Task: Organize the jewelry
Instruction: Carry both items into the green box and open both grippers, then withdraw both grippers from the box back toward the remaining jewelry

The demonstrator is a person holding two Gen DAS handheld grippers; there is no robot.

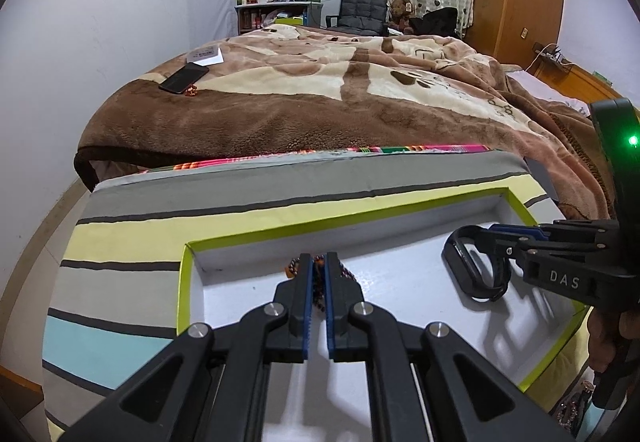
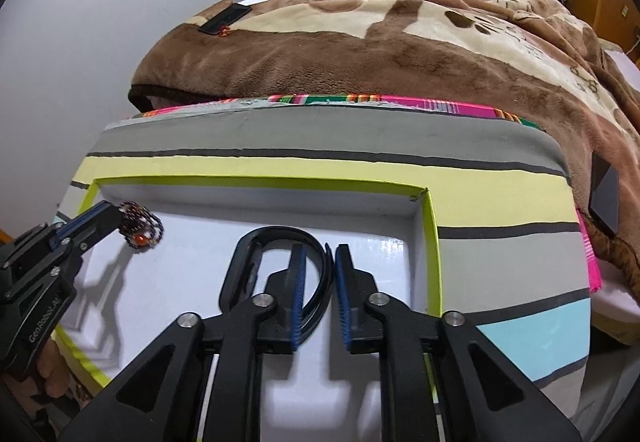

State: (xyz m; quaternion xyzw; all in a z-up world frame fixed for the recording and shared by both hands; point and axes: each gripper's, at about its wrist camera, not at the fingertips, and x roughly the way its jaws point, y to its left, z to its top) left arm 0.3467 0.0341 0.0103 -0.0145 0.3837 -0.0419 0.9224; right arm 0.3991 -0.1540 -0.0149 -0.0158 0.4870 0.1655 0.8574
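Note:
A shallow white box with a lime-green rim (image 1: 360, 216) (image 2: 260, 182) lies on a striped pad. My left gripper (image 1: 319, 256) (image 2: 114, 210) is low in the box's left part. Its jaws stand slightly apart, and a dark beaded bracelet (image 1: 293, 266) (image 2: 140, 228) with an orange bead hangs loosely between the pads and rests on the box floor. My right gripper (image 2: 322, 248) (image 1: 486, 232) is open over the box's right part. A black wristband (image 2: 244, 254) (image 1: 454, 258) lies on the floor there; its strap runs between the pads, with a gap on the right side.
The striped pad (image 1: 120, 242) sits at the foot of a bed with a brown blanket (image 1: 280, 110). A phone (image 1: 184, 77) and a small red trinket (image 1: 191, 92) lie on the blanket at far left. A dark flat slab (image 2: 604, 198) is at the pad's right edge.

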